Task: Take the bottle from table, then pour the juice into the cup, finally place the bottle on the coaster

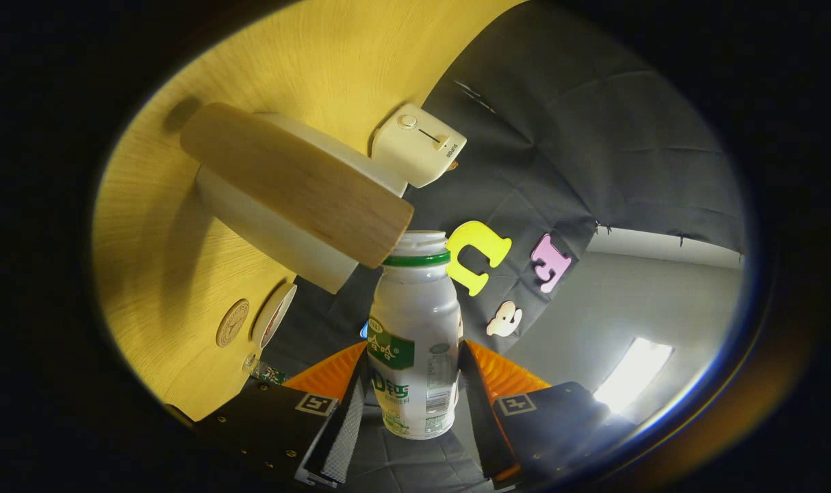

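Note:
A white juice bottle (415, 329) with a green label, a green neck ring and a white cap sits between my fingers. My gripper (413, 383) is shut on the bottle's lower body, one finger (347, 411) on each side. The bottle is lifted off the yellow wooden table (155, 226) and the whole view is rolled hard, so the table stands to the side of the bottle. A white cup (276, 313) stands on the table beside the bottle's shoulder, its rim turned towards me. A round wooden coaster (232, 322) lies just past the cup.
A white bread box with a wooden lid (299, 185) stands on the table beyond the cup, its lid end close to the bottle's cap. A white toaster (419, 145) is behind it by the black cloth wall. A small object (265, 371) lies near the table's edge.

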